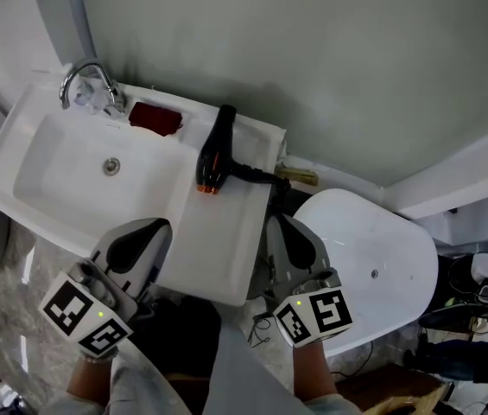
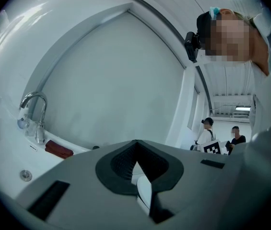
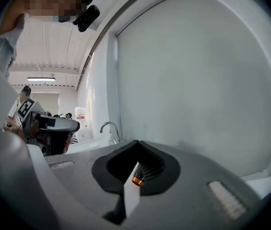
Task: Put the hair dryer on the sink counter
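Grey left tongs (image 1: 153,230) and right tongs (image 1: 280,225) hang at the table's (image 1: 218,253) near edge, both pressed together, pinching nothing, probably because the hair dryer (image 1: 216,150) already lies flat on the table beside the basin (image 1: 53,180), so the job looks done; beyond it sit a red pad (image 1: 155,118) and the faucet (image 1: 88,80); only the head view gives this layout; the right gripper view catches just the dryer's orange nozzle (image 3: 137,180) past its tips; the left gripper view offers faucet, pad and distant bystanders (image 2: 206,130)
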The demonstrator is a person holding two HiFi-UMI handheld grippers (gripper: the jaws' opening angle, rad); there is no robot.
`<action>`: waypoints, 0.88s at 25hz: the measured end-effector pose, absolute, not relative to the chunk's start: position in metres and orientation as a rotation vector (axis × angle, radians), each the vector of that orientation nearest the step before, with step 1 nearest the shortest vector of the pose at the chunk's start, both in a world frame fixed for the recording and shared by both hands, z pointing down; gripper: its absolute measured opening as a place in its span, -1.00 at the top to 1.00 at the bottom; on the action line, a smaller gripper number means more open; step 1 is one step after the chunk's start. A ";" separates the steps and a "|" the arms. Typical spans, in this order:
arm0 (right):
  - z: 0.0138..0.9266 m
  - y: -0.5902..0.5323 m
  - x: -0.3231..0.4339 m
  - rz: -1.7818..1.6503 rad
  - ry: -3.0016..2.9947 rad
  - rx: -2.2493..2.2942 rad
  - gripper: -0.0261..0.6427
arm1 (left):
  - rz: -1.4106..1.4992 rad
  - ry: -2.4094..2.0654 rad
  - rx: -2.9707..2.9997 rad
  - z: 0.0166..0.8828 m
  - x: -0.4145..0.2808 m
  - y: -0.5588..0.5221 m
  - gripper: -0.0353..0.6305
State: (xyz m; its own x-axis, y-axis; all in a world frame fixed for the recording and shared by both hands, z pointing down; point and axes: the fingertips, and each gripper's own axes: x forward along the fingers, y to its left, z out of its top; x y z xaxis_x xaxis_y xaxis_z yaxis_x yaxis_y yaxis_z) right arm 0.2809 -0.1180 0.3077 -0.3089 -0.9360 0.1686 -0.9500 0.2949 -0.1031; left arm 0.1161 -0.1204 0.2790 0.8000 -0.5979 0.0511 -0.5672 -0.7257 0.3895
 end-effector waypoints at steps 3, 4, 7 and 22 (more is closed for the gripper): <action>0.306 -0.111 0.275 0.320 -2.447 1.867 0.93 | -0.106 -0.854 2.609 0.280 0.106 -0.119 0.88; 0.305 -0.108 0.272 0.332 -2.441 1.886 0.93 | -0.106 -0.848 2.610 0.280 0.102 -0.118 0.88; 0.301 -0.100 0.261 0.345 -2.425 1.932 0.93 | -0.112 -0.835 2.611 0.278 0.086 -0.115 0.88; 0.300 -0.069 0.179 0.348 -2.369 2.001 0.93 | -0.080 -0.737 2.640 0.285 0.019 -0.096 0.88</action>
